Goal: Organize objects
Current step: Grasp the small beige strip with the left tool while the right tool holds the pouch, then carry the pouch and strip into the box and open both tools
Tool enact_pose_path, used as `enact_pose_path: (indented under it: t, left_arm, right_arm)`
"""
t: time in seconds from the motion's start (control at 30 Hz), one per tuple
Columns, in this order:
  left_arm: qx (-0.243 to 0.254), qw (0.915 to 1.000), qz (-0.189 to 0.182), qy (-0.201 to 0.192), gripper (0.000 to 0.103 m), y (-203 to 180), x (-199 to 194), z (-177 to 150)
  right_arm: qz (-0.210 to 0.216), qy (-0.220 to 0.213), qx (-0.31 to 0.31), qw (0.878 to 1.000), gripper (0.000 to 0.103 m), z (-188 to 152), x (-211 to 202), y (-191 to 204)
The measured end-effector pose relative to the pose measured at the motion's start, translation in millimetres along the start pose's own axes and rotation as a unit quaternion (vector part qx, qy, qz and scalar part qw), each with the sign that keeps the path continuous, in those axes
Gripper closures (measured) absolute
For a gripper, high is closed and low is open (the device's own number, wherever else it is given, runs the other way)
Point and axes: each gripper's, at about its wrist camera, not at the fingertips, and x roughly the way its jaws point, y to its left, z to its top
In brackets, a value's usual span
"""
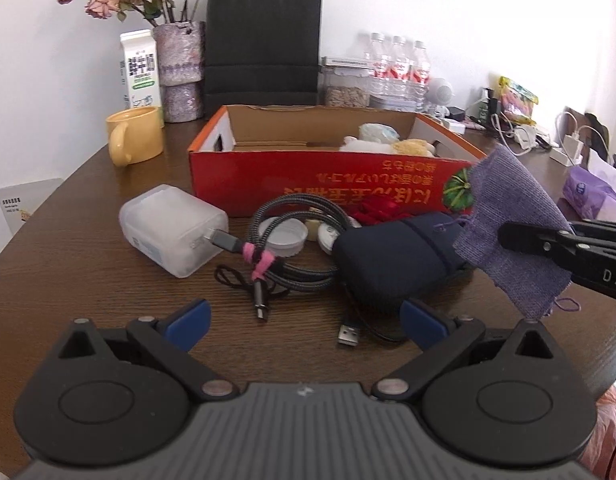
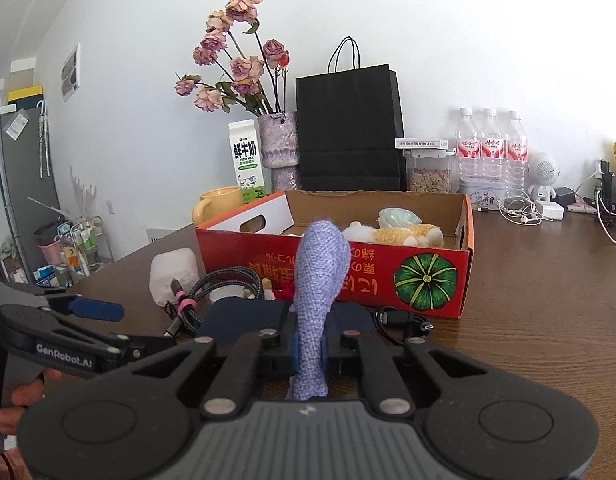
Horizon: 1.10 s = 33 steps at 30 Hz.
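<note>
My right gripper [image 2: 308, 354] is shut on a purple knitted pouch [image 2: 318, 280] and holds it above the table in front of the red cardboard box [image 2: 360, 276]; the pouch also shows in the left wrist view [image 1: 512, 232]. My left gripper [image 1: 306, 320] is open and empty, low over the table before a coiled braided cable [image 1: 284, 236], a white charger [image 1: 174, 228] and a dark blue pouch [image 1: 392, 264]. The box [image 1: 308, 180] holds plush toys [image 1: 388, 144].
A yellow mug [image 1: 134, 134], milk carton [image 1: 140, 70], flower vase [image 1: 180, 72], black paper bag [image 1: 264, 44], water bottles [image 1: 400, 66] and a seed jar [image 1: 346, 88] stand behind the box. Chargers and cables [image 1: 548, 140] lie at the right. A black USB cable [image 2: 404, 318] lies by the box.
</note>
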Motion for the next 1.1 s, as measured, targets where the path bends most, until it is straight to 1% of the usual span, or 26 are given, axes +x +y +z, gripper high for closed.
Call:
enact_pose_path:
  t: [0.07,0.17,0.23,0.3,0.33,0.4,0.43,0.5,0.57,0.63,0.67,0.7,0.77,0.83,1.1]
  left_arm:
    - [0.015,0.9998,-0.016,0.0,0.0,-10,0,-2]
    - [0.035,0.9989,-0.032,0.007,0.0,-25,4,-5]
    - [0.043,0.9982,-0.04,0.017,0.004,-32,8,-9]
    - [0.049,0.9973,-0.049,0.027,0.014,-37,11,-12]
    - [0.052,0.9968,-0.053,0.03,0.017,-40,12,-13]
    - [0.057,0.9957,-0.064,0.035,0.028,-44,12,-15]
    - [0.06,0.9953,-0.066,0.036,0.031,-46,12,-16]
    - [0.063,0.9947,-0.071,0.04,0.04,-49,13,-18]
    - [0.066,0.9946,-0.069,0.039,0.044,-51,15,-18]
    - [0.067,0.9945,-0.071,0.037,0.051,-53,15,-19]
    - [0.068,0.9946,-0.071,0.035,0.061,-54,15,-19]
    - [0.068,0.9946,-0.071,0.033,0.077,-54,14,-19]
    - [0.067,0.9943,-0.076,0.033,0.095,-53,12,-19]
    - [0.073,0.9943,-0.071,0.03,0.096,-55,10,-20]
    - [0.069,0.9955,-0.064,0.003,0.096,-51,-2,-15]
  right_arm:
    - [-0.002,-0.003,0.0,1.0,0.094,-2,-4,1]
    - [-0.006,-0.006,0.002,1.0,0.094,-3,-9,0]
    - [-0.007,-0.006,0.003,1.0,0.094,-5,-13,0]
    - [-0.009,-0.007,0.005,1.0,0.094,-6,-16,-1]
    - [-0.009,-0.008,0.006,1.0,0.094,-6,-18,-2]
    - [-0.011,-0.008,0.008,1.0,0.094,-8,-21,-3]
    - [-0.012,-0.008,0.009,1.0,0.094,-9,-22,-4]
    - [-0.012,-0.007,0.011,1.0,0.094,-10,-24,-5]
    - [-0.011,-0.007,0.012,1.0,0.094,-12,-25,-5]
    - [-0.01,-0.007,0.012,1.0,0.094,-12,-26,-4]
    - [-0.009,-0.007,0.012,1.0,0.094,-12,-27,-4]
    - [-0.007,-0.007,0.011,1.0,0.094,-12,-27,-3]
    - [-0.005,-0.007,0.01,1.0,0.094,-12,-28,-2]
    - [-0.005,-0.007,0.01,1.0,0.094,-12,-28,-1]
    - [-0.003,-0.01,0.008,1.0,0.094,-11,-29,2]
